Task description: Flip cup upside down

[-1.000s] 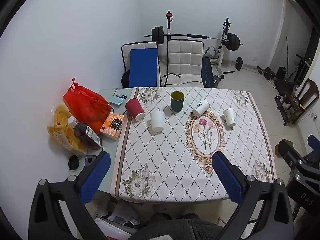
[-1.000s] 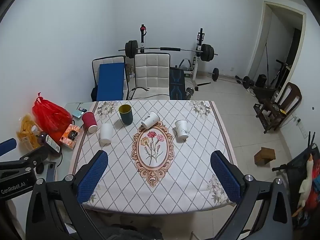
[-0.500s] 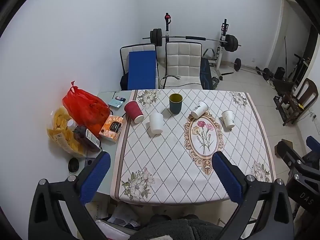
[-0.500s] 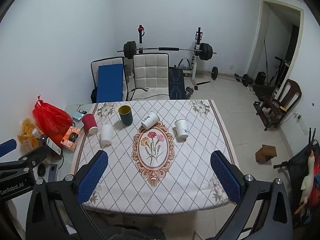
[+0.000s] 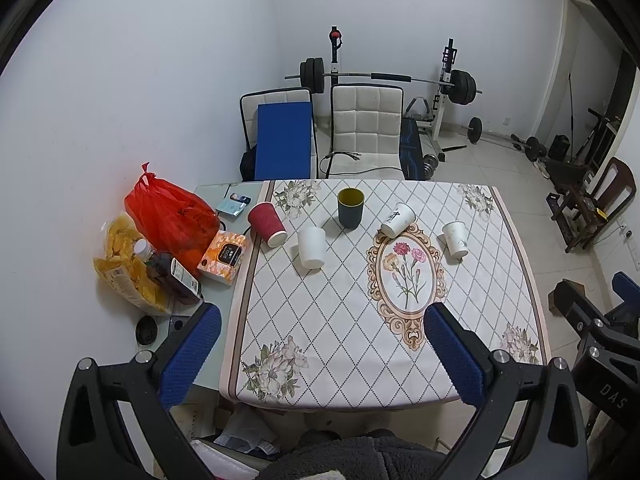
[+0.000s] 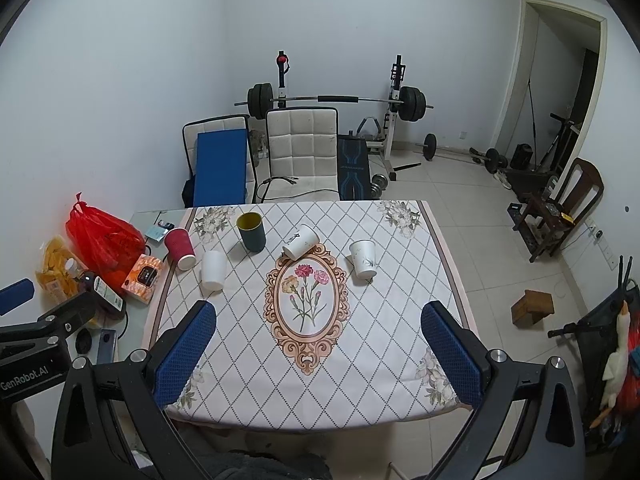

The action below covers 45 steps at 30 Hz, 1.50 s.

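Both pairs of blue-padded fingers (image 5: 192, 354) on my left gripper (image 5: 324, 356) and right gripper (image 6: 320, 354) stand wide apart, empty, well short of the upright dark green cup with yellow lining (image 5: 350, 207) far across the patterned tablecloth (image 5: 340, 320), so my long reach risks knocking its close-packed white paper cup (image 5: 311, 247) neighbours.

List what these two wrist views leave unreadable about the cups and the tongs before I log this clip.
- Cup with black mark: print too small to read in either view.
- Dark cup: contents hidden by its own wall.
- Plain white cup, red cup, speckled cup: rims face away or tilt, so insides are unseen.
- Left tongs and right tongs: handles cut off by the bottom edge.
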Available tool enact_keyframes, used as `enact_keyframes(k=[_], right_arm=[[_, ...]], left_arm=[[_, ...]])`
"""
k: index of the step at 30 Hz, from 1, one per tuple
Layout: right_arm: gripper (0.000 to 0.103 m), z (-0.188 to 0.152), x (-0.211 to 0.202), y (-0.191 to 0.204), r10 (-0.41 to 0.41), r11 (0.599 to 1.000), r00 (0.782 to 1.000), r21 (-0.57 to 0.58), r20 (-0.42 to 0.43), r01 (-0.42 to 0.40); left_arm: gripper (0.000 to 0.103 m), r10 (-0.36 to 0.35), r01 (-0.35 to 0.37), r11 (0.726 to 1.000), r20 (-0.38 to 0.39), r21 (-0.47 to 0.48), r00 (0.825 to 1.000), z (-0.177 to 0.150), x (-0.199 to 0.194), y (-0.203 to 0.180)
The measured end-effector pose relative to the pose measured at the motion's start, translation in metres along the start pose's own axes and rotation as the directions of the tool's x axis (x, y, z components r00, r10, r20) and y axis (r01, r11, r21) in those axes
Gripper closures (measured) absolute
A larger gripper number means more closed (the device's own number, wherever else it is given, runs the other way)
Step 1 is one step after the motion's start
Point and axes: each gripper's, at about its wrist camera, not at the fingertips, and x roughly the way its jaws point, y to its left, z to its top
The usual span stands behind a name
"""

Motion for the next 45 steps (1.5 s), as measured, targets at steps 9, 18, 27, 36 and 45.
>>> enact_keyframes(k=[9,18,27,36,45], right_arm=[[0.0,0.0,-0.001,0.0,0.002,1.0,1.0,0.002,0.004,-0.002],[0.0,0.003,-0.005,0.002,0.003,1.0,1.0,-0.006,0.013,-0.003],[0.0,0.004,-0.01,0.001,0.003,1.0,1.0,-0.009,0.018,-0.003],[0.0,0.005,-0.013,0.001,0.005,1.0,1.0,-0.013,0.025,-0.005],[0.0,0.004,-0.014,0.002,0.009,1.0,1.0,-0.012,0.027,-0.009]], left_arm=[[0.0,0.002,-0.002,1.0,0.009,-0.003,1.0,-0.001,0.0,-0.001],[0.0,-0.001,0.001,1.0,0.01,-0.007,1.0,-0.001,-0.002,-0.001],[0.0,-0.002,0.002,1.0,0.013,-0.01,1.0,-0.002,-0.005,0.0],[0.0,-0.003,0.004,1.0,0.014,-0.011,1.0,-0.002,-0.005,0.0],[0.0,-0.004,0.004,1.0,0.016,-0.012,1.0,-0.001,-0.006,0.001]])
